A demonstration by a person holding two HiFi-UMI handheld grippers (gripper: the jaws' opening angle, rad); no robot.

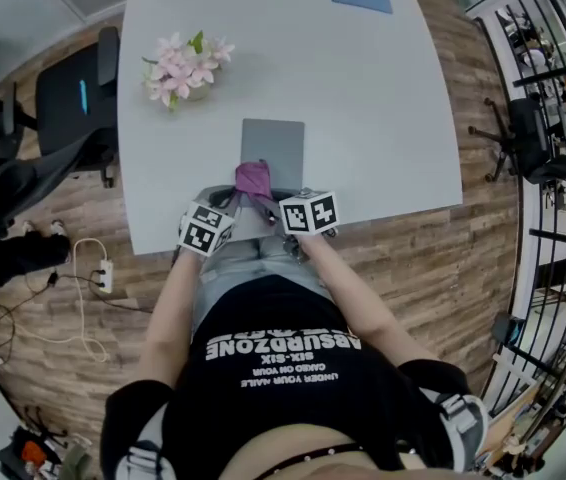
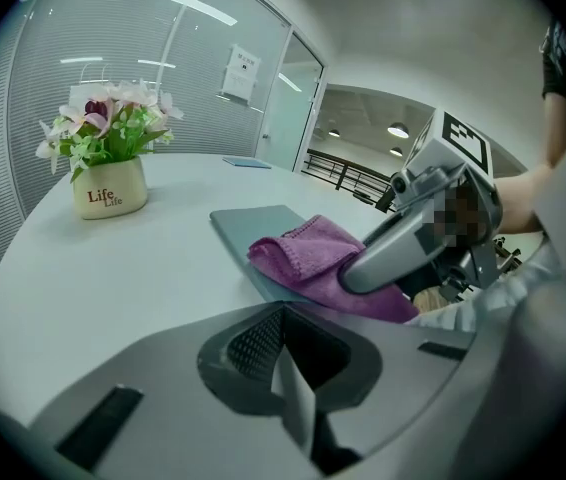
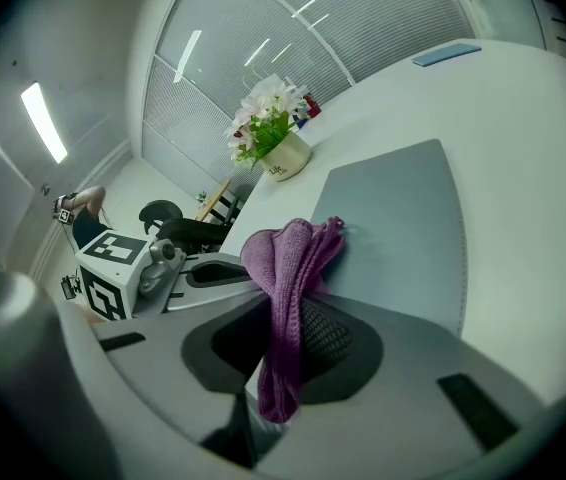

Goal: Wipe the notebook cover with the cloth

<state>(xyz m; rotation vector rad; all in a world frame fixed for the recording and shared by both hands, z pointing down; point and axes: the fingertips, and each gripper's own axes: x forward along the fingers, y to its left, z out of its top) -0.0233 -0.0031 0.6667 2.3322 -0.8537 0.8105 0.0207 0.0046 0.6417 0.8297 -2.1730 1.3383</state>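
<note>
The notebook (image 1: 272,146) lay flat near the front edge of the white table (image 1: 383,108) in the head view, with a purple cloth (image 1: 254,177) bunched on its near end and potted flowers (image 1: 183,68) further back on the left. Seen from the left gripper (image 1: 225,204), the jaws were pressed together on nothing, beside the notebook. Seen from the right gripper (image 1: 273,206), the jaws were clamped on the cloth, whose free end rested on the cover.

The right gripper (image 3: 285,323) has its jaws clamped on the purple cloth (image 3: 289,256), which bunches over the near edge of the grey notebook (image 3: 403,228) on the white table (image 3: 533,128). A flower pot (image 3: 285,156) stands beyond the notebook's far left corner.
</note>
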